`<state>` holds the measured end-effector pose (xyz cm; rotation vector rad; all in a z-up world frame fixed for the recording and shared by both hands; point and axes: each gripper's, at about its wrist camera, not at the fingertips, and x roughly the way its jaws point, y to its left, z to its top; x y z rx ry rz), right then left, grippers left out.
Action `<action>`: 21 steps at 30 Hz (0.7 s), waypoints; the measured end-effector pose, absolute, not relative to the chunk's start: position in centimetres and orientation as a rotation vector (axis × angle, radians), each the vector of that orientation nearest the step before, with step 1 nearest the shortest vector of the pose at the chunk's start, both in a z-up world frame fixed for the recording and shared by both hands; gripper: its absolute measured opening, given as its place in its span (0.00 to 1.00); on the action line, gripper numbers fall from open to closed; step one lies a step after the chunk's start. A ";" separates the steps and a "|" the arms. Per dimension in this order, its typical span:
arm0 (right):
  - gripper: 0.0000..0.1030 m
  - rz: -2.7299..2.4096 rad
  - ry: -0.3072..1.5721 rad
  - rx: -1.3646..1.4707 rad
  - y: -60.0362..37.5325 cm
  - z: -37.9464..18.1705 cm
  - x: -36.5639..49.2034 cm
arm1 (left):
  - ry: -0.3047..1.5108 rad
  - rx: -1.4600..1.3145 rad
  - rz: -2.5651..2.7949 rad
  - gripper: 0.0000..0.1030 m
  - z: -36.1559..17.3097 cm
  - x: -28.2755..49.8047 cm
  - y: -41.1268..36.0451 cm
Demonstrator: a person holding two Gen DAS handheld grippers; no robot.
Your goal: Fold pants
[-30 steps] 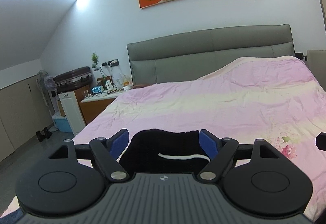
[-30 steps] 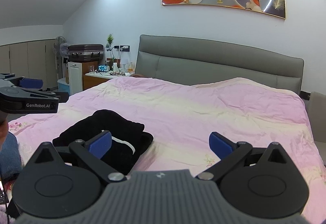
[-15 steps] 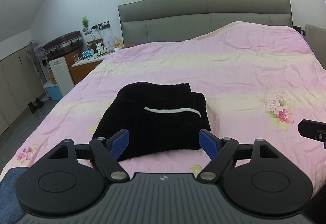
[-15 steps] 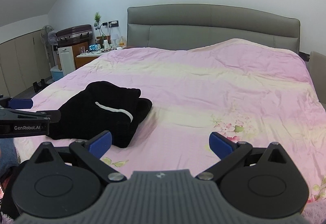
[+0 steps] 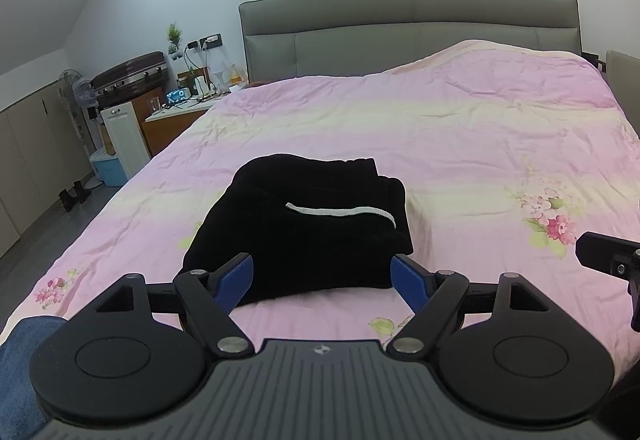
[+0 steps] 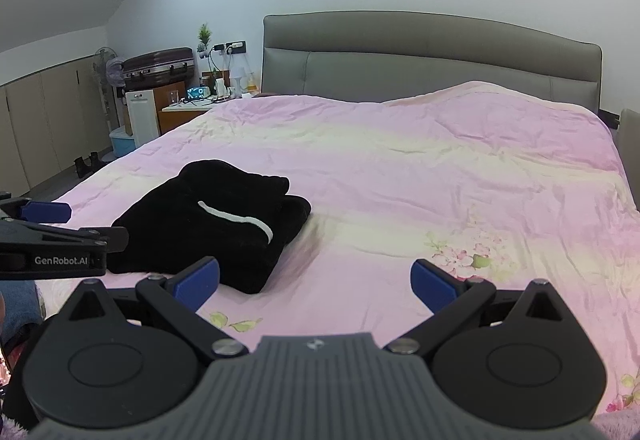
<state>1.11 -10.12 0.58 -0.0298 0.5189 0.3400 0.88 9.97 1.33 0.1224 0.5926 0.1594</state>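
Pants: the black pants (image 5: 298, 228) are lying folded into a compact bundle on the pink bedspread (image 5: 460, 143), toward the near left part of the bed; a white drawstring (image 5: 340, 211) is showing across the top layer.

Left gripper: the left gripper (image 5: 322, 276) is being held just in front of the bundle, its blue fingers (image 5: 236, 276) spread wide with nothing pinched between them.

Pants relative to left fingers: the near edge of the bundle is being framed between the two blue pads in the left wrist view; whether the pads are touching the cloth cannot be told.

Right gripper: the right gripper (image 6: 316, 282) is being held over bare bedspread, its fingers (image 6: 434, 286) also spread wide and gripping nothing.

Pants relative to right fingers: in the right wrist view the pants (image 6: 216, 224) are lying ahead and to the left, with the near corner of the bundle just beside the left-hand blue pad and no cloth between the pads.

Left gripper from the right: its side, marked GenRobot.AI, is being seen at the left edge (image 6: 52, 236), near the bundle's left side.

Background: a grey headboard (image 5: 408, 27) is standing behind the bed.
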 end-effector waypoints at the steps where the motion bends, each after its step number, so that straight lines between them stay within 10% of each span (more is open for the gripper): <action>1: 0.95 0.341 0.518 -0.028 -10.2 0.6 1.1 | 0.592 0.124 0.160 0.89 1.4 0.9 9.9; 21: 0.95 0.337 0.514 -0.017 -10.7 0.6 0.8 | 0.583 0.129 0.157 0.89 1.9 0.4 10.1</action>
